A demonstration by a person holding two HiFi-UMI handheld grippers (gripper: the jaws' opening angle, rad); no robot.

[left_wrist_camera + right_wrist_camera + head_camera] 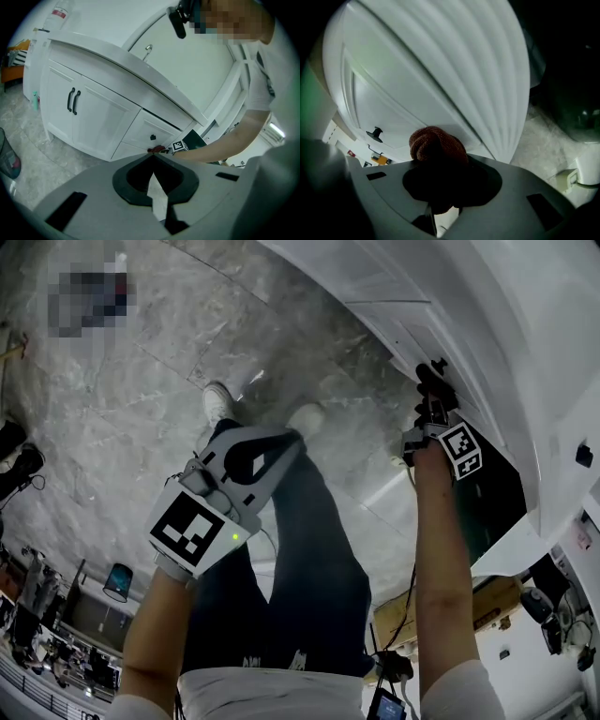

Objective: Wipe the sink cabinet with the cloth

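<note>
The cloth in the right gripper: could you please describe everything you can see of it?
The cloth is a reddish-brown, knitted-looking fabric with a ribbed texture, bunched into a rounded wad rather than spread flat. The right gripper is shut on it, so the wad bulges past the jaw tips and the rest is lost in shadow between them. It is held up to a white panelled front of the sink cabinet, not far from a small black knob; actual contact cannot be confirmed.

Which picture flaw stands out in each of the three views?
Head view: the white sink cabinet looks washed out. Left gripper view: fisheye bends the cabinet's countertop edge into an arc, corners dark. Right gripper view: heavy dark vignette; the brown cloth sits in shadow.
</note>
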